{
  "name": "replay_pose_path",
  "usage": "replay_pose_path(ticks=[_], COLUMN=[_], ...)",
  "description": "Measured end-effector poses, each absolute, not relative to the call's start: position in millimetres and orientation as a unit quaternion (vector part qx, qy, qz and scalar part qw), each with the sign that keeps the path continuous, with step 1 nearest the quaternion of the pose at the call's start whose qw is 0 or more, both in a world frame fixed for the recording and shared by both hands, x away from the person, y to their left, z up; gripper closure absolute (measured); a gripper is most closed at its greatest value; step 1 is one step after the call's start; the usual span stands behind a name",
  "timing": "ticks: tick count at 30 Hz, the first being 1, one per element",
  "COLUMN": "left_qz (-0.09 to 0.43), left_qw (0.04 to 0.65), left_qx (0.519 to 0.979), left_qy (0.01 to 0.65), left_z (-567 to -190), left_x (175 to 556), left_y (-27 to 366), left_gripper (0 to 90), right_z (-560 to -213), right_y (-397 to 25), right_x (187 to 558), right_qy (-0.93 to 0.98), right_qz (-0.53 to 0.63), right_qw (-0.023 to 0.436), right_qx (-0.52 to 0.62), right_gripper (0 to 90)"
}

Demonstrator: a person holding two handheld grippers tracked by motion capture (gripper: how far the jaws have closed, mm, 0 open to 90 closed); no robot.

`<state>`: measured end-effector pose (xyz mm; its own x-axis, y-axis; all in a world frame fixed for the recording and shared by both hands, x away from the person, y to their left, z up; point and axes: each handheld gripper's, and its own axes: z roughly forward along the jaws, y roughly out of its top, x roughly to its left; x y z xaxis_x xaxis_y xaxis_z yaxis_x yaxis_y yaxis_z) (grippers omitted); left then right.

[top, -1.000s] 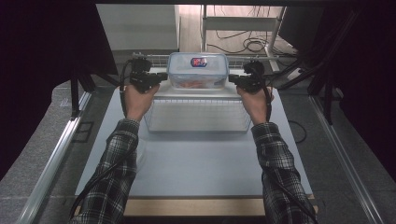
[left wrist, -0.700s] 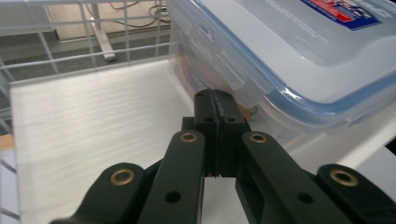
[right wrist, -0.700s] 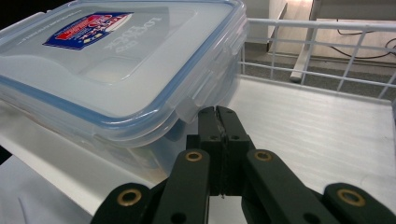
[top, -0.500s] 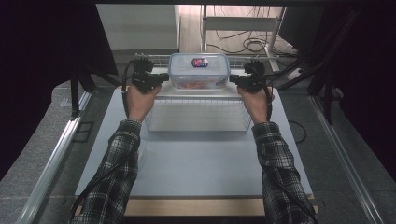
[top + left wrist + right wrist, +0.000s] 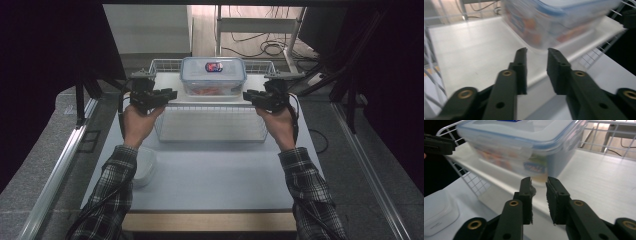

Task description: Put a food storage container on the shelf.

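A clear food box with a blue-rimmed lid (image 5: 213, 75) stands on the white top shelf of a wire rack (image 5: 210, 125) at the back of the table. Red and orange contents show through its wall. My left gripper (image 5: 170, 93) hovers off the box's left front corner, my right gripper (image 5: 248, 95) off its right front corner. Neither touches it. In the left gripper view the box (image 5: 554, 22) is blurred just beyond my left gripper (image 5: 537, 53), whose jaws stand apart and empty. In the right gripper view my right gripper (image 5: 539, 182) is open, a short way from the box (image 5: 524, 147).
A small white lidded tub (image 5: 142, 165) lies on the pale mat (image 5: 215, 175) by the left forearm, also seen as the tub (image 5: 436, 210) in the right gripper view. Wire rails edge the shelf's back and sides. A wooden strip runs along the table's front.
Both hands have drawn back toward the person, away from the box's sides. The box has stayed in place on the shelf.
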<state>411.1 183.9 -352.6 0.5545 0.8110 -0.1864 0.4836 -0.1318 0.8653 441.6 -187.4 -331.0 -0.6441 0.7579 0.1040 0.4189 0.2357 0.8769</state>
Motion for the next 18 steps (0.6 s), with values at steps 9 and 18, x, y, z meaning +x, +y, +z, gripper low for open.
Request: replay_pose_path(ticks=[9,18], left_qz=[0.151,0.137], left_qw=[0.486,0.491], left_qx=[0.767,0.781], left_qy=[0.392,0.361], left_z=[-368.3,-392.0], left_x=[372.7,342.1], left_y=[169.8,154.3], left_gripper=[52.1,35.5], right_z=[-345.9,-362.8], right_y=[-189.5,-192.0], right_x=[412.4,383.5], right_qy=[0.776,0.784], right_qz=[0.493,0.497], right_qw=[0.162,0.158], right_qx=[0.358,0.335], right_gripper=[54.3,35.6])
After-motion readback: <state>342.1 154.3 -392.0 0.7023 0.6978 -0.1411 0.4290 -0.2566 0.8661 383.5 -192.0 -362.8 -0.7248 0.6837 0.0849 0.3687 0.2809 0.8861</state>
